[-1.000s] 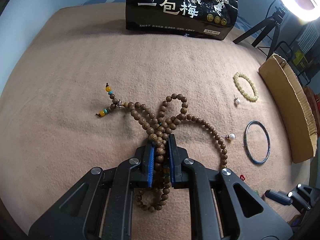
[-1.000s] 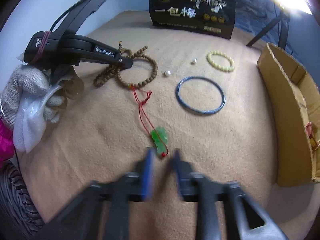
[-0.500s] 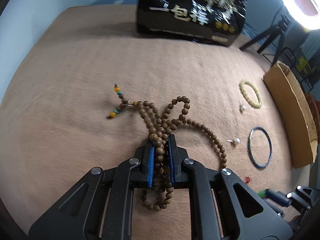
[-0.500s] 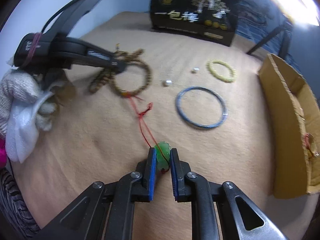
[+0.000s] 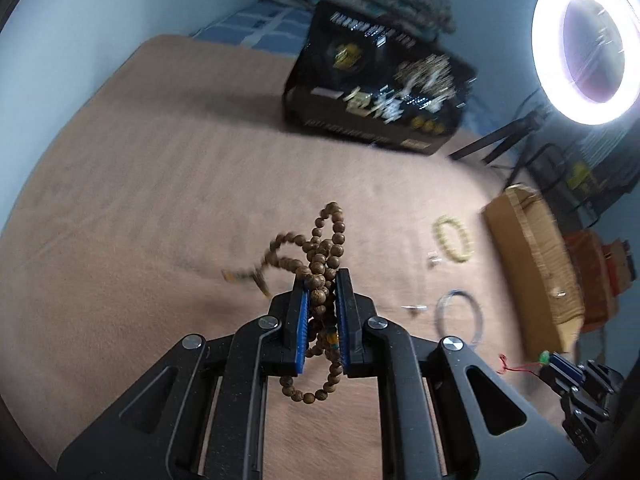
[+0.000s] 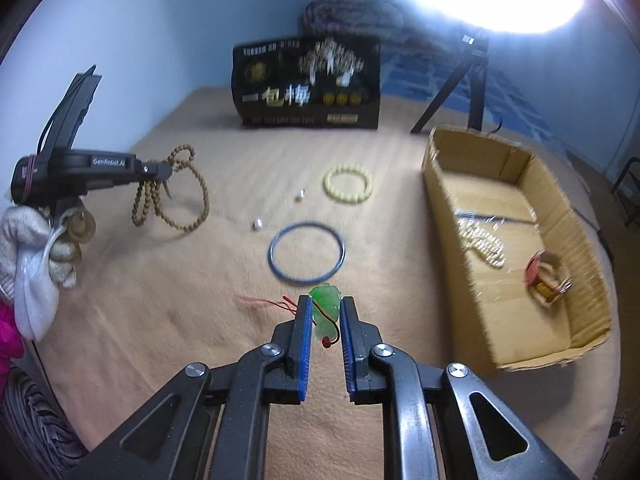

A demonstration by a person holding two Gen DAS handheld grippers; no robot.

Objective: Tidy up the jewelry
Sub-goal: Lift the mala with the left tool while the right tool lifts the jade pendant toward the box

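At the twelve o'clock end of the tan blanket-covered table (image 6: pixel 160 280) a black package (image 6: pixel 308 84) stands upright, its front printed with the large white characters 一包梅; the smaller lines of print are too blurred to read. The left gripper (image 5: pixel 321 280), whose side carries the lettering "GenRobot.AI" in the right wrist view, has its jaws closed on a wooden bead mala (image 5: pixel 324 256), lifted off the table with loops hanging down below the jaws and one loop rising toward twelve o'clock. The right gripper (image 6: pixel 325 308) is narrowed onto a green jade pendant (image 6: pixel 326 310), its long axis running along the fingers, its red cord (image 6: pixel 272 302) trailing toward nine o'clock. Just beyond lies a dark bangle (image 6: pixel 307 252), then two pearl earrings (image 6: pixel 257 223) and a yellow bead bracelet (image 6: pixel 348 183). At three o'clock a cardboard box (image 6: pixel 436 184) holds more jewelry.
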